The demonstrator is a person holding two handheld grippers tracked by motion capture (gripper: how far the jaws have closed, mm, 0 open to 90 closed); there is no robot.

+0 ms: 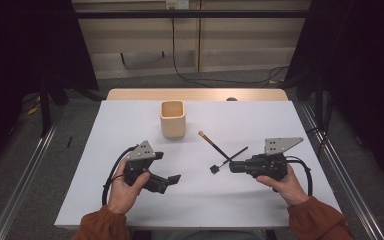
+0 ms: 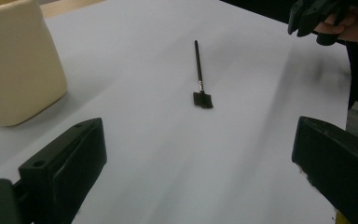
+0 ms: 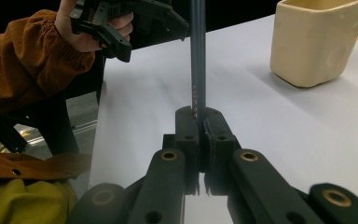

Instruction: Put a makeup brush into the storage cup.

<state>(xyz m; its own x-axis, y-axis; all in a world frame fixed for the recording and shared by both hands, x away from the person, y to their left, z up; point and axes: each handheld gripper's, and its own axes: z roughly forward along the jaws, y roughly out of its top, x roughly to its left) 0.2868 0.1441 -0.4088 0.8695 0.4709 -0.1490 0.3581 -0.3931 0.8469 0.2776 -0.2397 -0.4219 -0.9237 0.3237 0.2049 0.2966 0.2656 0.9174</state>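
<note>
Right gripper view: brush (image 3: 197, 56) tip is cut off; handle is pinched between closed jaws. Left gripper (image 1: 172, 181) is held spread, empty.

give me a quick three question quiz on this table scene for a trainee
1. True or false: the left tool is clamped on the cup.
2. What does the right tool grip? A. a thin brush handle B. the cup C. nothing
3. What lies loose on the table between the two tools?

Key: 1. False, its jaws stand open with nothing between them. 2. A. 3. A black flat-headed brush.
</note>
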